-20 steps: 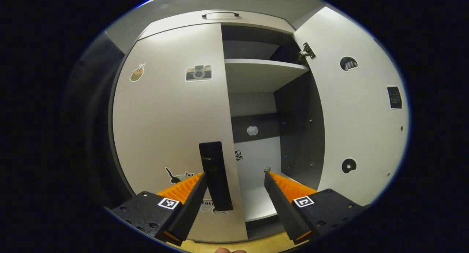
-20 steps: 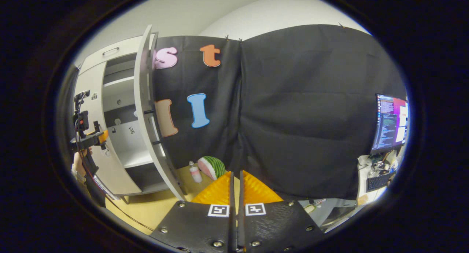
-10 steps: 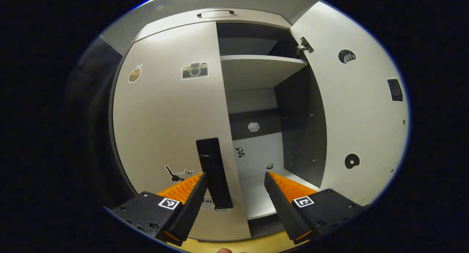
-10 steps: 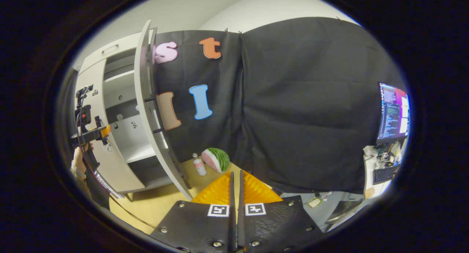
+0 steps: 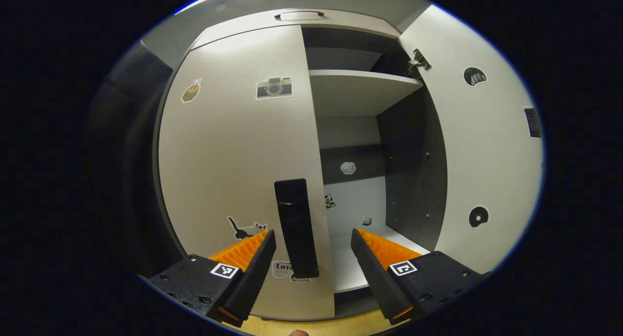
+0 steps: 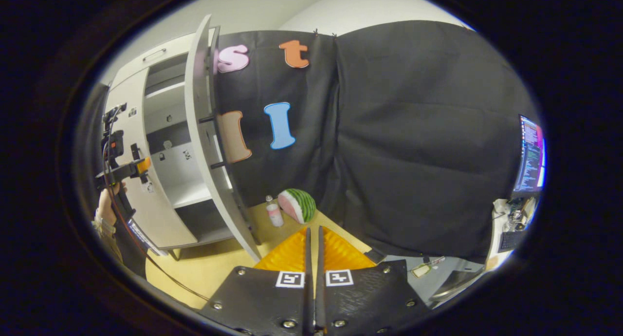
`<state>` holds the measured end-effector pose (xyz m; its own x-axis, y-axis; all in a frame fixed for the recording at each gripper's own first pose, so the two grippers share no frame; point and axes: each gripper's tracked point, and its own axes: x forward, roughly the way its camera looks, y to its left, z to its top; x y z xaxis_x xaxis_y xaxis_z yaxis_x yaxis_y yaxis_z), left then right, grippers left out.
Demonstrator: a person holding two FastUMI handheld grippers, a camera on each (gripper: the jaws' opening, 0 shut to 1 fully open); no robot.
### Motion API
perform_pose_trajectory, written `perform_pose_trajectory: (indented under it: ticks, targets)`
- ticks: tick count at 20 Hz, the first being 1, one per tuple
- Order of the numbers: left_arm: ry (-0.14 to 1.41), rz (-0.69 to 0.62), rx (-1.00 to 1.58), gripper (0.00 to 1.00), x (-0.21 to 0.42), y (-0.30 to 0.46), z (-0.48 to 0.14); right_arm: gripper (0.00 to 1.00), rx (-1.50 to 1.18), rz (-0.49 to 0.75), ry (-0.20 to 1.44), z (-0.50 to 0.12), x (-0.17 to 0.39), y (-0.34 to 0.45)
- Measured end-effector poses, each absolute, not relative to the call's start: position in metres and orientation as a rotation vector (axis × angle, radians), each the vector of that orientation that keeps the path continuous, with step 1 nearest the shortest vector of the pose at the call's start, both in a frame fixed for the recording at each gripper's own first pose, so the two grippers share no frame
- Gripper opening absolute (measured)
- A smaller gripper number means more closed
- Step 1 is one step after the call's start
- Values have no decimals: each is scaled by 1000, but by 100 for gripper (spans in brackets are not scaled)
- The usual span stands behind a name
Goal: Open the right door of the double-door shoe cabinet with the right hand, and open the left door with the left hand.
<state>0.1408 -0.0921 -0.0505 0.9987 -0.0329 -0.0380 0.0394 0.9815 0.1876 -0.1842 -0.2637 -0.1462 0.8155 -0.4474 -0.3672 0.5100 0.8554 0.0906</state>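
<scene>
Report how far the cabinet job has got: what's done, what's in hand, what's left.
Done: the right door stands wide open, shelves showing. In hand: the left gripper is open, fingers either side of the black handle, not clamped. Left: the left door looks closed. The right gripper is shut, empty.

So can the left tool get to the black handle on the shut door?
Probably yes. The left tool is open, and the black handle on the shut left door stands just ahead between its fingers, nearer the left one, with nothing in between.
</scene>
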Motion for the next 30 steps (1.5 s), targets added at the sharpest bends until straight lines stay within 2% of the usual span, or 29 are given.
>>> perform_pose_trajectory:
  ticks: [1,3,4,6,8,13,20,26,27,28,29,30]
  targets:
    - [40,-29,191,96,145,-90,-52,2,187,-510,351,-148,-183,-263]
    - [50,-15,195,82,152,-88,-55,2,178,-507,360,-151,-183,-262]
    - [50,-2,196,65,156,-84,-55,2,174,-506,364,-152,-182,-262]
    - [66,13,182,49,162,-78,-58,2,164,-508,368,-153,-181,-262]
    - [88,4,151,39,164,-78,-62,2,156,-504,372,-153,-179,-261]
    - [79,-4,145,34,165,-77,-63,2,143,-496,370,-152,-177,-258]
    - [97,-43,113,22,155,-76,-64,2,130,-456,361,-148,-167,-253]
    - [99,-112,100,21,108,-67,-61,2,119,-366,362,-150,-154,-240]
    - [102,-122,96,22,100,-65,-60,7,115,-348,358,-148,-150,-237]
    - [105,-133,93,21,94,-63,-60,2,112,-328,357,-146,-138,-231]
    - [107,-147,93,21,88,-60,-60,2,110,-313,355,-144,-129,-227]
    - [110,-166,95,21,83,-58,-60,7,109,-296,353,-142,-120,-224]
